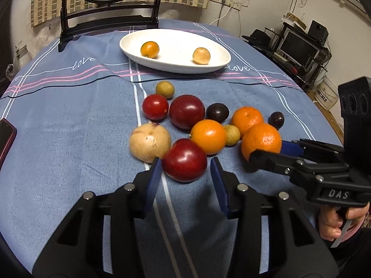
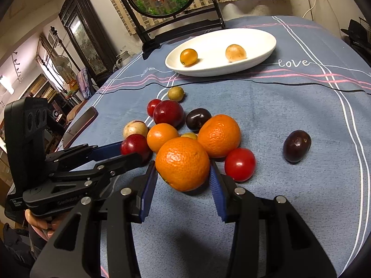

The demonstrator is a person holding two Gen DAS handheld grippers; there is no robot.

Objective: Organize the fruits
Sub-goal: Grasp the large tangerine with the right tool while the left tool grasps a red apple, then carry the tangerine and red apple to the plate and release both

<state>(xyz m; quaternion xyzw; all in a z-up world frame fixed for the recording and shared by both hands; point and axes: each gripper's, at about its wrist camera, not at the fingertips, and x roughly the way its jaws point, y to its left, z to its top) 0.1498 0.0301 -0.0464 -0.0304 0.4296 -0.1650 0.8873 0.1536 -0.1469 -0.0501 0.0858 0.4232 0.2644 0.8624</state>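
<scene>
We hold the left tongs (image 1: 185,169) around a red apple (image 1: 184,161) at the pile's 6 o'clock edge; their left pad touches it, the right pad stands just apart. Our right tongs (image 2: 183,169) are clamped on an orange (image 2: 182,163) at the pile's 4 o'clock. On the table (image 1: 69,139), at 12 o'clock, the white dish (image 1: 175,67) holds two small fruits.

My left hand-held gripper (image 1: 185,171) angled down, jaws narrowed round apple (image 1: 184,161); right hand-held gripper (image 2: 183,173) clamps orange (image 2: 182,163).
</scene>
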